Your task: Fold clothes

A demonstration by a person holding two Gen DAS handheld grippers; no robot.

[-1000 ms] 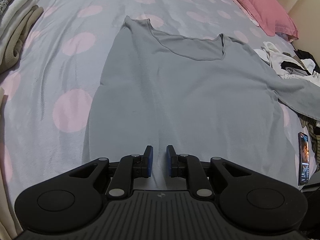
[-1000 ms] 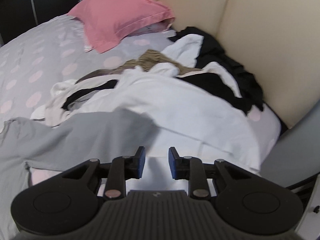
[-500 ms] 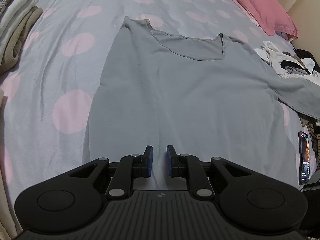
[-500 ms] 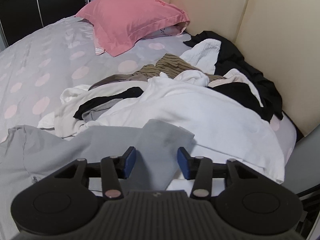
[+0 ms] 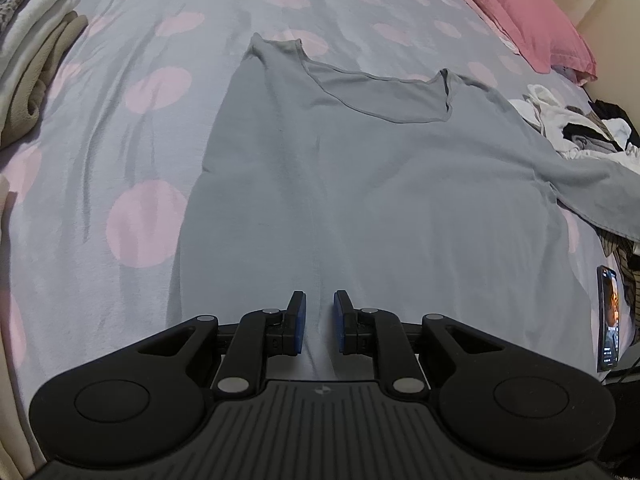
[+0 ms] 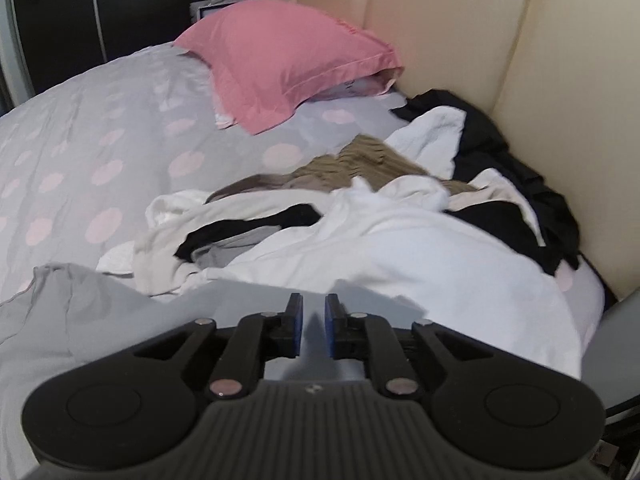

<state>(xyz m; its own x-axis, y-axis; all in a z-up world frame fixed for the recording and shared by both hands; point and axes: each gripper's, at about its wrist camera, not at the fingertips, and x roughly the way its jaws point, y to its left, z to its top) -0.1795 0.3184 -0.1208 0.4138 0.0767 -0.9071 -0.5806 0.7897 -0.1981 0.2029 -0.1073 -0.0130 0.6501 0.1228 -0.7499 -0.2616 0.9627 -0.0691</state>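
right hand-held gripper (image 6: 313, 326) pinching grey shirt (image 5: 360, 184) sleeve (image 6: 256, 304); left hand-held gripper (image 5: 319, 322) narrowly parted.

Pink pillow (image 6: 288, 56), spotted bedsheet (image 5: 132, 120), phone (image 5: 609, 324), cream headboard (image 6: 520, 60)

right gripper (image 6: 313, 330): jaws narrowing again after widening half a second ago, now closing on a fold of the grey shirt sleeve (image 6: 256, 300) | sleeve: bunching between the blue pads, no longer lying flat | right wrist view: tilting and blurring, pillow (image 6: 288, 56) sliding lower | left gripper: unchanged
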